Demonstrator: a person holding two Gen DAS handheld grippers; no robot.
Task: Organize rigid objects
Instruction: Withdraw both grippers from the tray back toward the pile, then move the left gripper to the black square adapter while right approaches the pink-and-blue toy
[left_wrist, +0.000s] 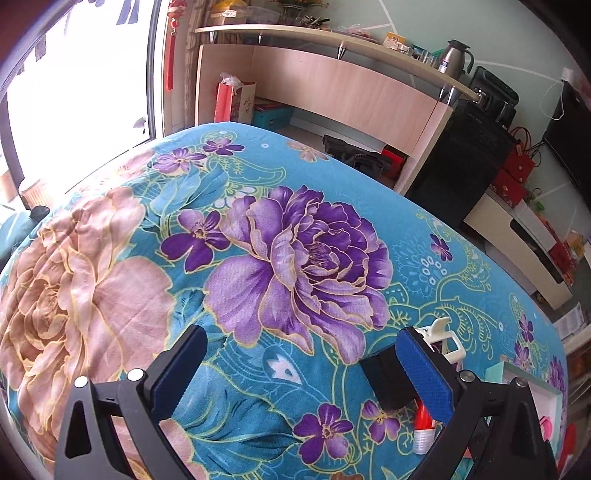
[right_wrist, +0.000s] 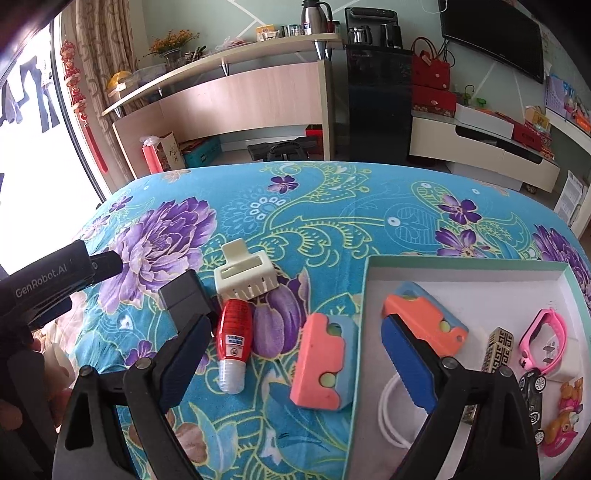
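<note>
Floral teal cloth (right_wrist: 332, 206) covers the desk under & ahead of the gripper. Beyond its far edge: wood shelf unit (right_wrist: 236, 99) w/ steel thermos (right_wrist: 312, 16) on top, flowers (right_wrist: 173, 42) up left. Black cabinet (right_wrist: 378, 110) straight ahead, red bags (right_wrist: 430, 79) just right of it. TV (right_wrist: 495, 37) far upper right. Bright window (left_wrist: 81, 81) & red hanging ornament (right_wrist: 75, 85) far left.

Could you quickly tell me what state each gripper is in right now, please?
Left gripper: open, nothing between its fingers.
Right gripper: open, holding nothing.
</note>
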